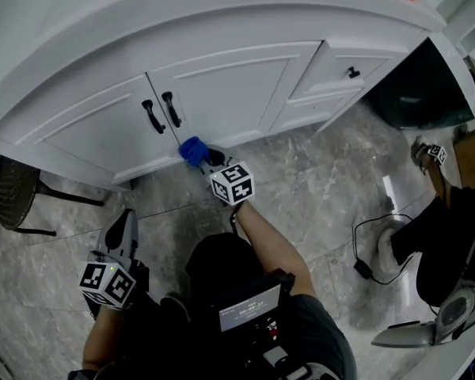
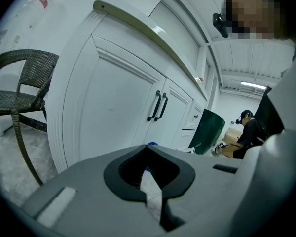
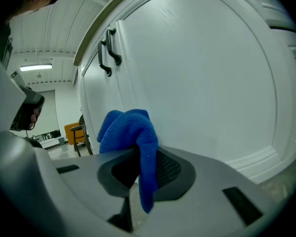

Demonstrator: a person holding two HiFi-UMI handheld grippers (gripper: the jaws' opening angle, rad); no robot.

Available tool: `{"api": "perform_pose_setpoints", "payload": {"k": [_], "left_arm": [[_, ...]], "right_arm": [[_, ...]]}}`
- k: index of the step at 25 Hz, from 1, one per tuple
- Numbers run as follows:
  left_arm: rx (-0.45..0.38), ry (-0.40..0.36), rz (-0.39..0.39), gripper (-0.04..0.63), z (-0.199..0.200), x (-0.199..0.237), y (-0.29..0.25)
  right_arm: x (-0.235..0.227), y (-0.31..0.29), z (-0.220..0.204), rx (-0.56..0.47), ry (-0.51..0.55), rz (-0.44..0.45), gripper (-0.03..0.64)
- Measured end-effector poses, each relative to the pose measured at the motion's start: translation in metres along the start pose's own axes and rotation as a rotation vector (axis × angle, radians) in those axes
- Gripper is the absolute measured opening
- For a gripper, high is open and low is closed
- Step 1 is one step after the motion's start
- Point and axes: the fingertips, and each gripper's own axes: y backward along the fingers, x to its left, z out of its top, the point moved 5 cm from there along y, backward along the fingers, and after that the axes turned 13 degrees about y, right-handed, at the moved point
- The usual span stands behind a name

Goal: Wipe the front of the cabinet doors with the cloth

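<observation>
I have one blue cloth [image 3: 130, 132], and my right claw [image 3: 140, 154] is pinching it. The jaws are clamped on a fold that hangs down between them, and the bunched remainder stands above the tips. From the head view, the cloth sits at the bottom corner of the right-hand cabinet door [image 1: 229, 93], just beside the seam with the left-hand cabinet door [image 1: 87, 125]. I cannot tell whether it presses on the white panel or stands just off it.

I count two doors in this pair. Each has one black handle [image 1: 172, 109] by the seam, so there are two handles, both above the cloth.

My left claw [image 2: 147, 148] has its jaws pressed together with nothing between them. It is held low over the grey marbled floor [image 1: 324, 172], well apart from the doors and the cloth.

One dark wicker chair [image 1: 12, 192] stands on the floor at the cabinet's left end. One other person [image 1: 447, 236] is at the far right edge of the floor.
</observation>
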Motion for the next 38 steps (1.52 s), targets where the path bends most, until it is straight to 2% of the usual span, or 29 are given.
{"api": "perform_pose_setpoints", "payload": {"k": [5, 14, 18, 26, 30, 32, 35, 38], "left_arm": [[0.016, -0.007, -0.002, 0.003, -0.008, -0.006, -0.011], [0.035, -0.019, -0.007, 0.003, -0.013, -0.019, -0.024], [0.048, -0.026, -0.023, 0.003, -0.015, -0.026, -0.03], [0.049, -0.021, -0.069, 0.003, -0.011, -0.04, -0.035], [0.05, -0.012, -0.066, 0.003, -0.011, -0.035, -0.033], [0.049, -0.007, -0.058, 0.003, -0.013, -0.03, -0.031], [0.048, 0.002, -0.036, 0.003, -0.016, -0.02, -0.026], [0.04, 0.023, -0.015, 0.003, -0.016, -0.009, -0.018]], "right_arm": [[-0.048, 0.026, -0.013, -0.005, -0.047, -0.125, 0.049], [-0.124, 0.082, -0.026, 0.04, -0.048, -0.302, 0.049], [-0.158, 0.114, -0.033, 0.033, -0.121, -0.404, 0.049], [-0.182, 0.152, -0.047, 0.041, -0.249, -0.509, 0.049], [-0.173, 0.155, -0.04, 0.002, -0.268, -0.503, 0.049], [-0.155, 0.147, -0.039, -0.014, -0.274, -0.458, 0.049], [-0.111, 0.121, -0.041, -0.027, -0.292, -0.328, 0.049], [-0.061, 0.086, -0.042, -0.021, -0.26, -0.174, 0.049]]}}
